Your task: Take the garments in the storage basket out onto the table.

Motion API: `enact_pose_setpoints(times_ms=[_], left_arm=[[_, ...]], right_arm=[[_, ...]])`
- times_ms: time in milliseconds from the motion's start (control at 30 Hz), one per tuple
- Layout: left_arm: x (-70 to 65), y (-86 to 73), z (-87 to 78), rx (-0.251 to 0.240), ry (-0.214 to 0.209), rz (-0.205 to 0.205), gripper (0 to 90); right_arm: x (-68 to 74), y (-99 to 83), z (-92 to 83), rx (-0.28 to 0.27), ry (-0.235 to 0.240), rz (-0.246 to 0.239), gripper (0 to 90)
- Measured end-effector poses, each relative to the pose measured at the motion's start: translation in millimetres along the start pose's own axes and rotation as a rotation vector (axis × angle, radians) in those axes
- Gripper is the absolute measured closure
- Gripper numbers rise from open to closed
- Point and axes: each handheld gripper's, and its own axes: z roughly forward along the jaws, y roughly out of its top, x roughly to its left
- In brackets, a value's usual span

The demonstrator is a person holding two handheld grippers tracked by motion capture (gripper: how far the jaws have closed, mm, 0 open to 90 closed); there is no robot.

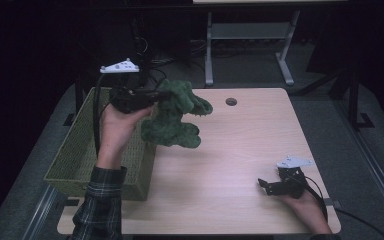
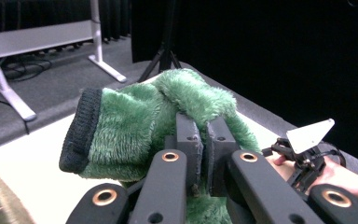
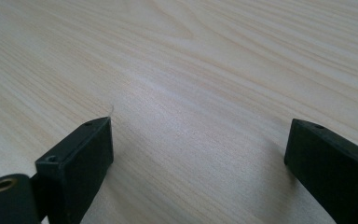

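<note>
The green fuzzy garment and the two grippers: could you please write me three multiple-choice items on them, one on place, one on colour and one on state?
1. Where is the garment?
A. Lying in the basket
B. Held above the table, beside the basket
C. Flat on the table by the right gripper

2. What colour is the garment's cuff?
A. Black
B. White
C. Red

3. How do the right gripper's jaws stand?
A. Shut on the garment
B. Shut on nothing
C. Open, with bare table between them

Answers:
1. B: in the high view the left gripper holds it up over the table, next to the basket.
2. A: the left gripper view shows a dark knit band at the end.
3. C: the right gripper view shows the jaws wide apart over wood.
</note>
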Motion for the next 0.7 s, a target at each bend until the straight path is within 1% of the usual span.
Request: enact_pose_setpoints(times_ms=[200,400,533,700], left_arm=[[-15.5,-7.0,25.8,0.034,-0.023,0.017,86.4],[-32.2,-17.4,52.3,0.068,-0.062,0.027,86.4],[-40.5,-26.1,68.0,0.091,-0.096,0.025,86.4],[-47.6,-41.3,86.8,0.117,-0.130,0.006,86.5]], right_arm=[[0.1,0.0,-0.1,0.001,0.000,0.001,7.6],[0.2,0.0,-0.2,0.002,0.001,0.002,7.6],[0.3,0.0,-0.2,0.002,0.003,0.002,7.6],[0.2,0.0,-0.1,0.001,0.003,0.001,7.6]])
